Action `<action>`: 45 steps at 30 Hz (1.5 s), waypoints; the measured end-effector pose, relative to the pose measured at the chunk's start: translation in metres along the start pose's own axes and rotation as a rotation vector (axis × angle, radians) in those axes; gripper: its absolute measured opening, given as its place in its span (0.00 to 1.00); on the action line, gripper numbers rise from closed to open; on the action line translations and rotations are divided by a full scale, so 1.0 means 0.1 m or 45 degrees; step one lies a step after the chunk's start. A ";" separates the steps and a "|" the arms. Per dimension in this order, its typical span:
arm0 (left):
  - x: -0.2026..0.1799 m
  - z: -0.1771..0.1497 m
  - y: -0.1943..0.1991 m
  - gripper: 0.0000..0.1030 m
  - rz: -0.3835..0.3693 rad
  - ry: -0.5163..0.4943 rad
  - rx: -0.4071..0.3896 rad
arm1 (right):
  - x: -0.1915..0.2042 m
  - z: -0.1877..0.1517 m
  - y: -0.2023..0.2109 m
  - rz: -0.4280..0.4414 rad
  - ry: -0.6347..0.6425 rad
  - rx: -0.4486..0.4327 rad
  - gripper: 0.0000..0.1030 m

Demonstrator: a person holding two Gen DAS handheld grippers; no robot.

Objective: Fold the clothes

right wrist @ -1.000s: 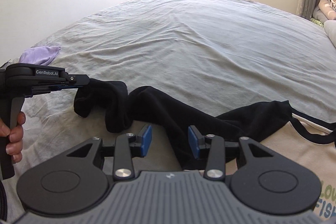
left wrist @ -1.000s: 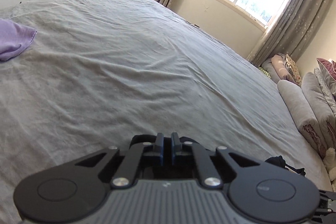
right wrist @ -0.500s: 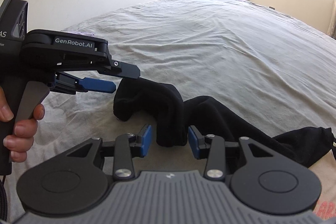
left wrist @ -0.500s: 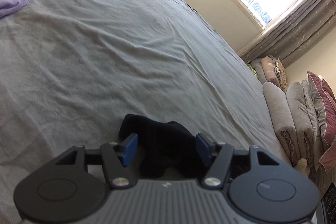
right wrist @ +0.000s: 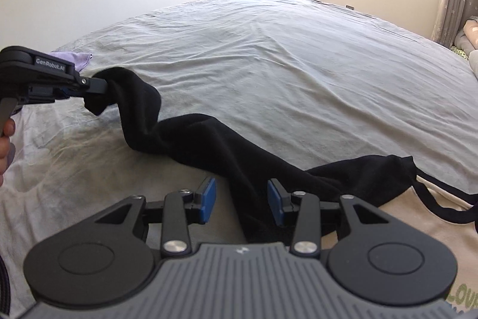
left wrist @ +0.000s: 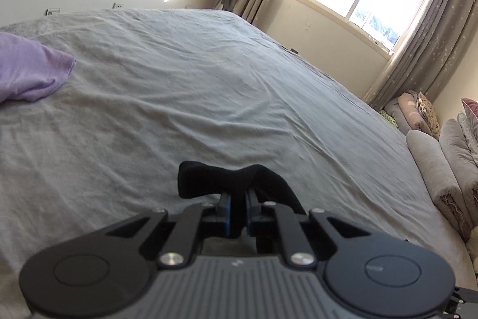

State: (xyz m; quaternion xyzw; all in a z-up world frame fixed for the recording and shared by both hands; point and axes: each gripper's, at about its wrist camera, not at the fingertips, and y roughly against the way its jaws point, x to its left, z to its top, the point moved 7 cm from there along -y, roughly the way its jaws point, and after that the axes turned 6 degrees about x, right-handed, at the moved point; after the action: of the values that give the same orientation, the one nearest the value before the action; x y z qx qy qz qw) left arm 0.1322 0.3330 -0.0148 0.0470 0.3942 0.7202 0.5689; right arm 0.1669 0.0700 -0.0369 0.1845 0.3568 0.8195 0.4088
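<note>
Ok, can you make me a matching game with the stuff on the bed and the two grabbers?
Things:
1. left gripper
2. right gripper
3. purple cloth
4. cream shirt

States:
A. lies far off on the grey bed sheet
B. jaws open, black fabric between them
C. pinches one end of the black garment
D. lies partly under the black garment

Pairs: 1-C, 2-B, 3-A, 4-D
</note>
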 end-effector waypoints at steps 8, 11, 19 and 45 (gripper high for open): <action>0.25 0.14 0.08 0.09 0.092 0.040 -0.106 | 0.14 -0.02 -0.01 0.014 0.077 0.003 0.41; 0.24 0.16 0.12 0.09 0.080 0.041 -0.122 | 0.24 0.05 -0.11 -0.015 0.151 -0.004 0.41; 0.21 0.18 0.13 0.09 0.031 0.021 -0.143 | 0.21 0.15 -0.35 -0.083 0.210 -0.031 0.04; 0.36 -0.34 0.11 0.14 0.402 -0.479 0.363 | 0.18 -0.11 -0.14 0.292 0.307 0.255 0.12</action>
State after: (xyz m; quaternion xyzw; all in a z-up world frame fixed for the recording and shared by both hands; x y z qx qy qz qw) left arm 0.0939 0.3460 -0.0449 0.3201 0.3669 0.7158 0.5005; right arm 0.1573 0.0855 -0.0540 0.1641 0.4598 0.8371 0.2468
